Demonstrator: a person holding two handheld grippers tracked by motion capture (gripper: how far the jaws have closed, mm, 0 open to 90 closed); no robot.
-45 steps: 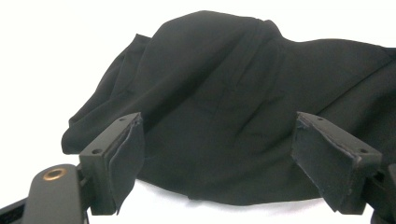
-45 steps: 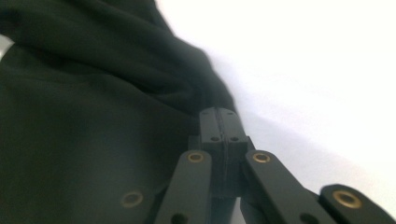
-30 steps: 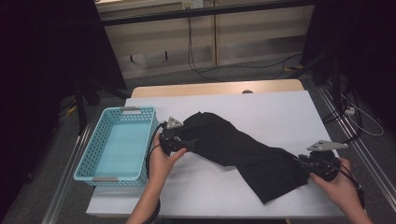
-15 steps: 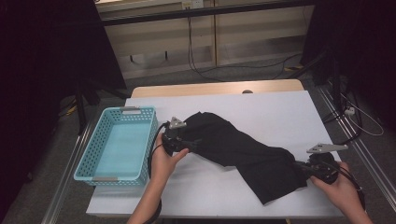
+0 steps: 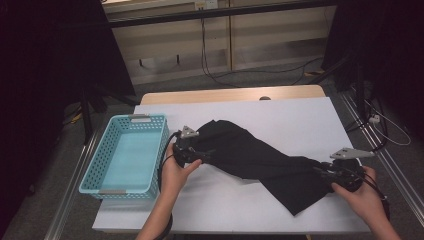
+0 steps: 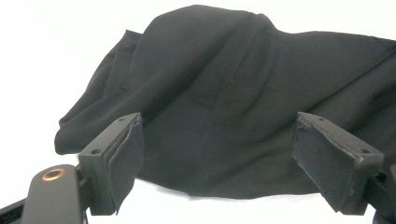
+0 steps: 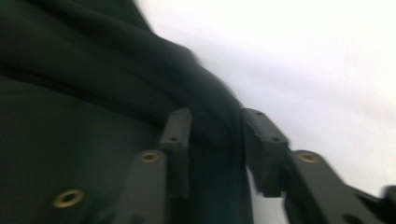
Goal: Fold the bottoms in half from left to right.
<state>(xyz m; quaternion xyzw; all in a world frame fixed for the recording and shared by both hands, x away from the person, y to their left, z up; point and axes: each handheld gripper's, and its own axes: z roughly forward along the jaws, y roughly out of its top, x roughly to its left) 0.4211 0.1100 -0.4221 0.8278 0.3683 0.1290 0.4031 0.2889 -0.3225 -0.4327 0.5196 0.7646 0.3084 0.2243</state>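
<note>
Black cloth (image 5: 260, 162) sprawls diagonally mid-table, basket (image 5: 125, 155) at its 9 o'clock.
Left gripper (image 5: 202, 154) released, jaws wide at cloth's near edge, lining up a grab.
Right gripper (image 5: 325, 172), jaws just opening, fold between them, unpinched, likely regripping.

Both forearms enter from six o'clock. The left gripper (image 5: 206, 154) points toward three o'clock, fingers spread wide. The right gripper (image 5: 320, 171) points toward nine o'clock, fingers having just been opening, seemingly with a fold between them.
</note>
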